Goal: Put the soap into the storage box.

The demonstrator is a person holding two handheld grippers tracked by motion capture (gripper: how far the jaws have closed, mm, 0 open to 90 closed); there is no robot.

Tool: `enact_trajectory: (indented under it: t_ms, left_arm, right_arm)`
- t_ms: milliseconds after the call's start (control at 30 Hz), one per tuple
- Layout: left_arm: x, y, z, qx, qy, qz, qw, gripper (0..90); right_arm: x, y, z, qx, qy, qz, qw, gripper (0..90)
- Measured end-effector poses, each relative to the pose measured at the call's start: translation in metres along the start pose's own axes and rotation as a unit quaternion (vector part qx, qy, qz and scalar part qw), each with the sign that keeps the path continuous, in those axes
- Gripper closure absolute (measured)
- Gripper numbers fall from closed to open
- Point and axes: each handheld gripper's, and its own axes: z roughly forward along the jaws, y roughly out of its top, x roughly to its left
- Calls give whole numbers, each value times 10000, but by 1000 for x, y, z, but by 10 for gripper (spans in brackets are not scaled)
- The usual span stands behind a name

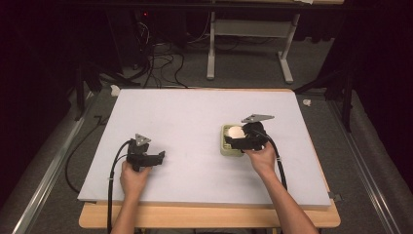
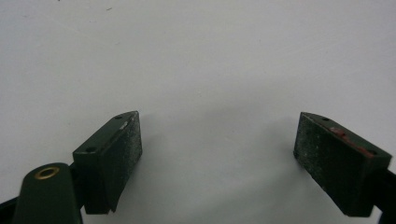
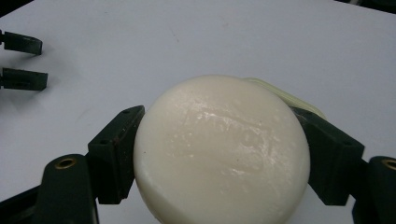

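A round white bar of soap sits between the jaws of my right gripper, which is shut on its sides. In the high view the soap is held just over a pale green soap dish right of the table's middle, with the right gripper over the dish. A sliver of the dish's rim peeks out behind the soap. My left gripper rests low at the front left of the table, its jaws open over bare white surface. Its two fingertips appear far off in the right gripper view.
The white table top lies on a wooden board. Cables trail from both grippers toward the front edge. Beyond the far edge stand a desk frame and loose cables on the floor.
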Motion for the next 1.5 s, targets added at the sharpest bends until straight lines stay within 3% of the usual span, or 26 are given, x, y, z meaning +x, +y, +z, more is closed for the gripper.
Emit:
enact_trajectory:
  t_ms: [467, 1100, 1500]
  left_arm:
    - [0, 0, 0, 0, -1, -1, 10000, 157]
    - [0, 0, 0, -1, -9, -11, 10000, 157]
    - [0, 0, 0, 5, -6, -9, 10000, 157]
  right_arm:
    - [-5, 0, 8, 73, -59, 68, 9999, 242]
    - [-9, 3, 32, 480, -295, 20, 9984, 241]
    - [-11, 1, 40, 602, -335, 24, 9976, 241]
